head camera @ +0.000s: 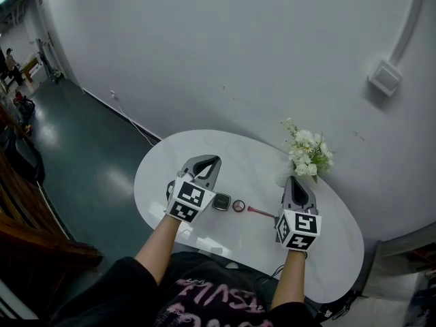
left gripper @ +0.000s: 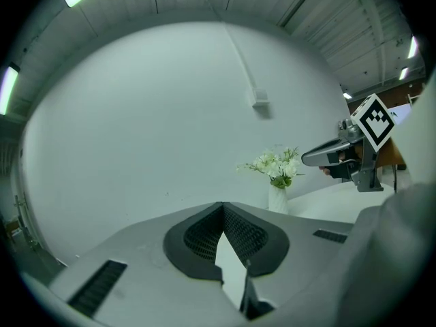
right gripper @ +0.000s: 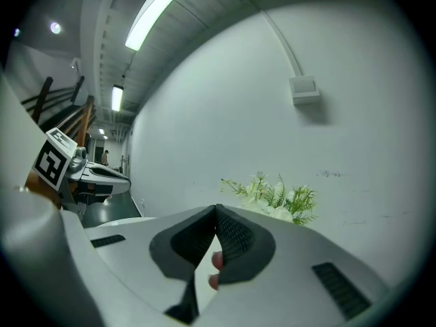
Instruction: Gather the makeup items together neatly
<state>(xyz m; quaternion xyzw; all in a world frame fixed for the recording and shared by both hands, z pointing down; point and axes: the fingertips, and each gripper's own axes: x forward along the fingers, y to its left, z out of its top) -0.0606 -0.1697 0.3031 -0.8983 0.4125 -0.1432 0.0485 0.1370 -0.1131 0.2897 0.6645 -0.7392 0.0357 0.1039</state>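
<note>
Both tongs closed, nothing clearly gripped: left tongs (head camera: pixel 211 163) left of centre, right tongs (head camera: pixel 294 182) right of centre, over the desk (head camera: pixel 235 157). Makeup sits in a loose row between them, mid-frame: square compact (head camera: pixel 221 201), round pot (head camera: pixel 238 206), pink stick (head camera: pixel 261 212).

Risks:
- Pushing with closed tongs could skid the small pieces off the near edge.
- Right tongs are near the vase of flowers (head camera: pixel 306 154), so a wide sweep could tip it.

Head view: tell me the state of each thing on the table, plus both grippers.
Left gripper: shut, empty.
Right gripper: shut.
Compact: flat on table.
Round pot: flat, right of compact.
Pink stick: lying flat.
Flowers: upright in vase.
</note>
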